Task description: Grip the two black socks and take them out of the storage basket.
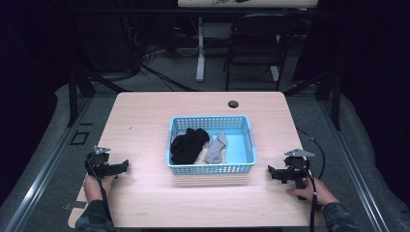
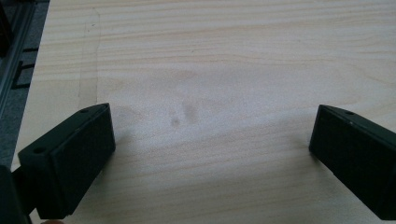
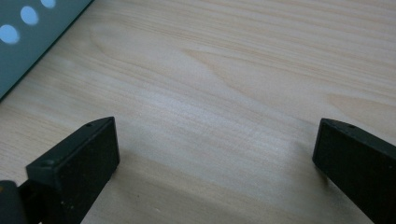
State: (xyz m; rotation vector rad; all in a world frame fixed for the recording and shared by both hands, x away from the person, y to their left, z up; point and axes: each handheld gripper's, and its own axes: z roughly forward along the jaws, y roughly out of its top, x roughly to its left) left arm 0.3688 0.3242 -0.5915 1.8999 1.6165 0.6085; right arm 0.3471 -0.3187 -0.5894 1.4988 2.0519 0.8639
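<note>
At the middle of the bench (image 1: 145, 121) stands a blue basket (image 1: 211, 169) holding a black sock (image 1: 187, 145) on its left side and a grey sock (image 1: 216, 147) just beside it toward the middle, neither touched. The step in hand appears to be the first reach into the basket, best done by coming over the near rim from above and pinching one sock at its raised fold so the other is not dragged along. The left claw (image 2: 212, 140) near the front-left edge and the right claw (image 3: 215, 149) near the front-right edge both rest low over bare wood, jaws spread wide and holding nothing.
</note>
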